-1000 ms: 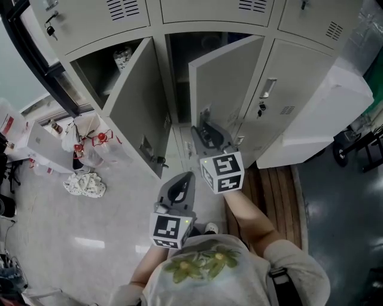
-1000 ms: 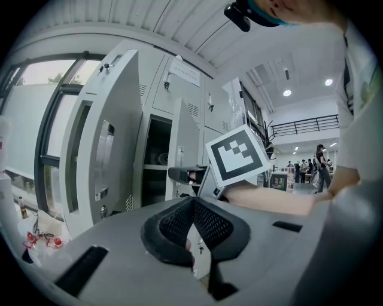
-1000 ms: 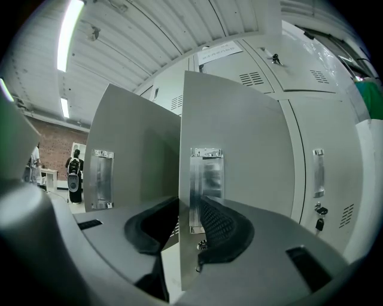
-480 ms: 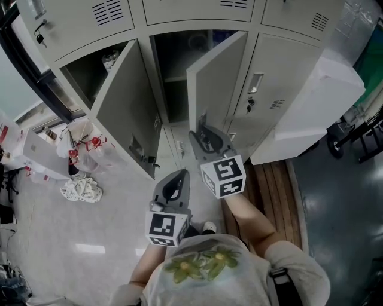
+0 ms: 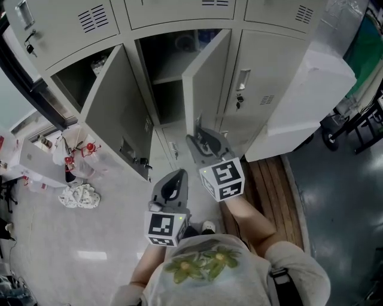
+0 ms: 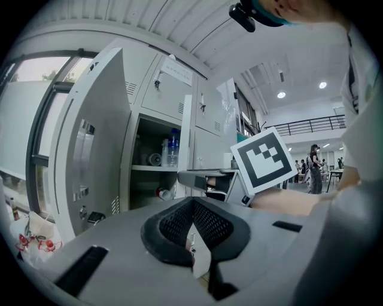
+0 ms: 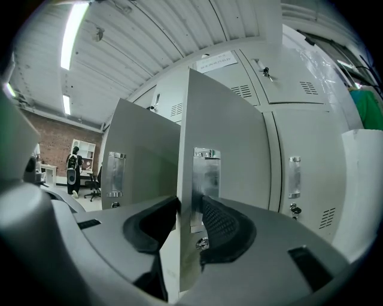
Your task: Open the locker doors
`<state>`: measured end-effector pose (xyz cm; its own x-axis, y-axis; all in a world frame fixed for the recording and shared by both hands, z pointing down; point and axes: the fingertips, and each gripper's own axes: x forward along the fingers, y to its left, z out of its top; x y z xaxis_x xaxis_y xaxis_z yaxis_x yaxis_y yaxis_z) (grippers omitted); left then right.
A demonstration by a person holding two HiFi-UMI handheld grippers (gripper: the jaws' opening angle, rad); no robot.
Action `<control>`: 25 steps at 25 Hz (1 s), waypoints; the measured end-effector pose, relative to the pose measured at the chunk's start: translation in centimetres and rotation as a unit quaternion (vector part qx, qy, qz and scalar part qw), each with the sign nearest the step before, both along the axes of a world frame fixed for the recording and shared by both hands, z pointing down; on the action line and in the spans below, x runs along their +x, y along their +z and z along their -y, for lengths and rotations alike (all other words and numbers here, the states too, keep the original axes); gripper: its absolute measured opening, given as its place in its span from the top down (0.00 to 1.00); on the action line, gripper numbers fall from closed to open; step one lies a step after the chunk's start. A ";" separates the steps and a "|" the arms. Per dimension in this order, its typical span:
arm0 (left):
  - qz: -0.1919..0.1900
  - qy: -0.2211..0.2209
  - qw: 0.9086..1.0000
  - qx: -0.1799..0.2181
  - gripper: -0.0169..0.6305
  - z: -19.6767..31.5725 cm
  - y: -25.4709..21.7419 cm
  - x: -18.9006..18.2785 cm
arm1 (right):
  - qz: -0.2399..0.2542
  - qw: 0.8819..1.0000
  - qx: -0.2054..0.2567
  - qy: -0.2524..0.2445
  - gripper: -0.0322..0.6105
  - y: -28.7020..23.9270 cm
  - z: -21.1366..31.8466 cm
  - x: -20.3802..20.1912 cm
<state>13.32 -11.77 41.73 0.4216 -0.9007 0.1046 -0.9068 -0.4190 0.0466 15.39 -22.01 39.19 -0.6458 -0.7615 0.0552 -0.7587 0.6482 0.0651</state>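
Bank of grey steel lockers (image 5: 179,12) on a pale floor (image 5: 36,239), with wooden boards (image 5: 269,185) at its foot to the right and white bags (image 5: 72,152) lying to the left. Doors counted in the row being worked: three. The left door (image 5: 114,113) and the middle door (image 5: 206,83) are swung out, and the right door (image 5: 269,72) is shut, with a key in its lock. Three shut doors of the row above are partly in view. Tongs counted: two. The right tongs (image 7: 188,206) are level at the free edge of the middle door, beside its handle plate (image 7: 206,179). Their jaws have just been opening and stand apart with the door edge between them, the pads not seen to press on it. The left tongs (image 6: 191,203) are held low and back, tips together, with nothing in them. Task judged two thirds done in this row. Risks are as follows. If the right tongs are drawn sideways rather than straight back, a pad may catch the edge and swing the middle door closed or out against the left door. The right door may be locked, in which case pulling its handle would slip the pads or strain the latch. The left tongs are too far off to steady anything.
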 end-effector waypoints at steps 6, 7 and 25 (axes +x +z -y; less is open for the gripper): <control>-0.003 0.013 1.000 -0.004 0.93 0.0 -0.1 1.0 | -0.003 1.000 0.000 0.007 0.72 -0.1 -0.5 1.1; -0.003 0.016 1.000 -0.005 0.93 -0.1 -0.1 1.2 | -0.003 1.000 0.000 0.010 0.72 -0.1 -0.5 1.2; 0.008 0.061 0.998 -0.020 0.93 0.9 0.8 3.2 | 0.001 0.999 0.008 0.037 0.73 0.0 -1.8 4.5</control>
